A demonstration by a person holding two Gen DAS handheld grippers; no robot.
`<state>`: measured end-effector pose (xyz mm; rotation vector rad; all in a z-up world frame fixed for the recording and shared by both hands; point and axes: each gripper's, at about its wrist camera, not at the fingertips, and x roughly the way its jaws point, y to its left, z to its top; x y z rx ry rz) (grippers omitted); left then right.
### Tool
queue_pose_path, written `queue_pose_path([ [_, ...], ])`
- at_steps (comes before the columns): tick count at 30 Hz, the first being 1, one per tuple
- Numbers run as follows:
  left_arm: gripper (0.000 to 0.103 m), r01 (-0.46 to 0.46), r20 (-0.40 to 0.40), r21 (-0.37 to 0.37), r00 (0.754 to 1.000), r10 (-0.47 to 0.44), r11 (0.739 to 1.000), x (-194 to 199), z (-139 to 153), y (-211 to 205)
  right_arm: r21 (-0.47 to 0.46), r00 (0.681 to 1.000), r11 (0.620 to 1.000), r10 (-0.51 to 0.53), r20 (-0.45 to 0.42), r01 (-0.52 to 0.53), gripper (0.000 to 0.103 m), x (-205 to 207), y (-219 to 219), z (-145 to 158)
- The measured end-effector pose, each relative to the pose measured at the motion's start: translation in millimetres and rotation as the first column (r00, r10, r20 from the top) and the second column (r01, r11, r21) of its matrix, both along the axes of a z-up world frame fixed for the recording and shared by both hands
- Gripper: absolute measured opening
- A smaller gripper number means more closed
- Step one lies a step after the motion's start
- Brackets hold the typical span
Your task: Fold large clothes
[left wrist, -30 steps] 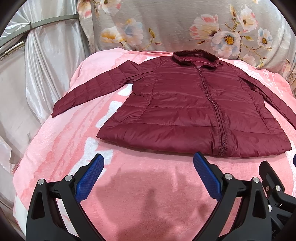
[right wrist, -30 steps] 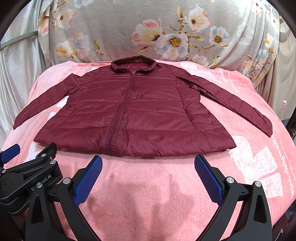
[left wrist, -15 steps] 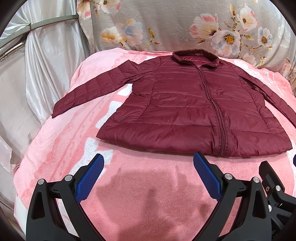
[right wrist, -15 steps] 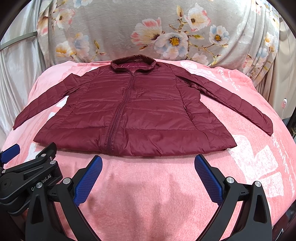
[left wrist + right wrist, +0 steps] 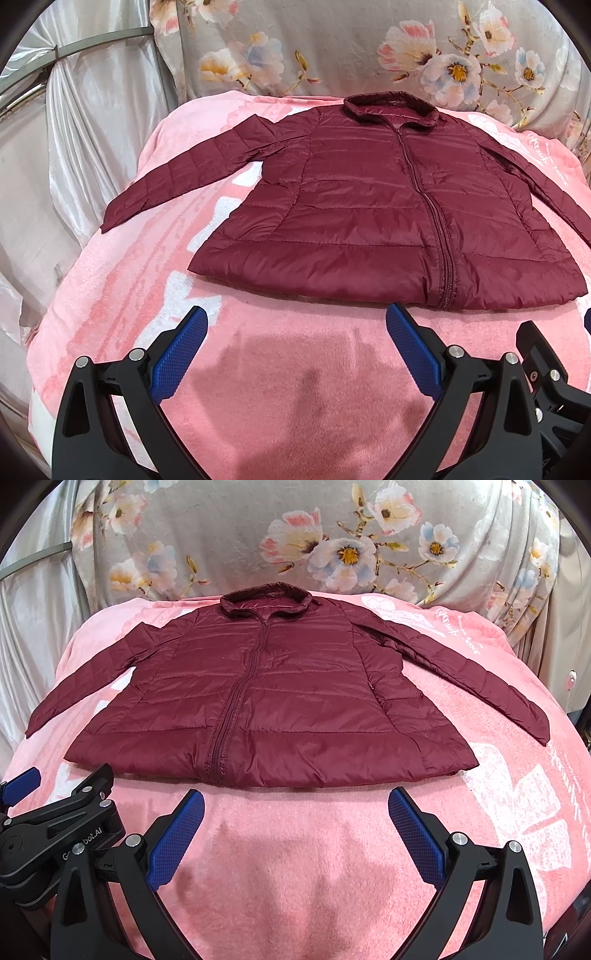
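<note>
**Maroon jacket spread flat, both tools waiting at the hem**

A maroon quilted jacket [image 5: 369,206] [image 5: 266,701] lies face up on a pink blanket [image 5: 280,387] [image 5: 295,867], zipped shut, its collar at the far edge and its hem nearest the cameras. Both sleeves are stretched out to the sides and angled down toward the near edge — one sleeve cuff [image 5: 110,218] reaches almost to the blanket's left border in the left wrist view, the other cuff [image 5: 535,727] lies over white printing on the blanket in the right wrist view.

The left hand-held gripper [image 5: 297,325] hovers over bare blanket just short of the hem, its blue-padded fingers [image 5: 181,354] spread wide apart with nothing between them. The right hand-held gripper [image 5: 295,808] sits likewise just short of the hem, fingers [image 5: 413,834] wide apart and empty. The two tools are side by side — part of the left one's black frame shows at the lower left of the right wrist view.

Behind the jacket hangs a grey floral fabric [image 5: 369,48] [image 5: 295,535], with a silvery satin drape [image 5: 74,129] to the left.
</note>
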<state>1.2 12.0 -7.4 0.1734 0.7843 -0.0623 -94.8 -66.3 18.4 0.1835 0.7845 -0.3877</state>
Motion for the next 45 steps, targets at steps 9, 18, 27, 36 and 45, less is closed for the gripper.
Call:
queue_pose_path([
  [9, 0.095, -0.013, -0.035, -0.014, 0.999, 0.012, 1.0, 27, -1, 0, 0.127, 0.998, 0.991, -0.054, 0.011, 0.052, 0.098, 11, -61, -3],
  [18, 0.095, -0.074, -0.077, -0.077, 0.995, 0.068, 0.994, 80, -1, 25, 0.265, 0.902, 0.871, -0.433, 0.013, 0.414, 0.098, -11, -239, -9],
  [27, 0.095, -0.16, -0.125, -0.092, 0.981, 0.148, 0.983, 130, -20, 39, 0.297, 0.656, 0.619, -0.754, -0.032, 0.727, 0.085, -67, -387, -48],
  [36, 0.095, -0.179, -0.207, -0.104, 0.966, 0.155, 0.978, 167, -32, 35, 0.245, 0.562, 0.534, -0.825, -0.056, 0.809, 0.027, -67, -443, -67],
  [45, 0.095, -0.186, -0.191, -0.066, 0.967, 0.171, 0.98, 192, -32, 27, 0.246, 0.78, 0.785, -0.61, 0.142, 0.569, 0.006, 53, -401, 19],
])
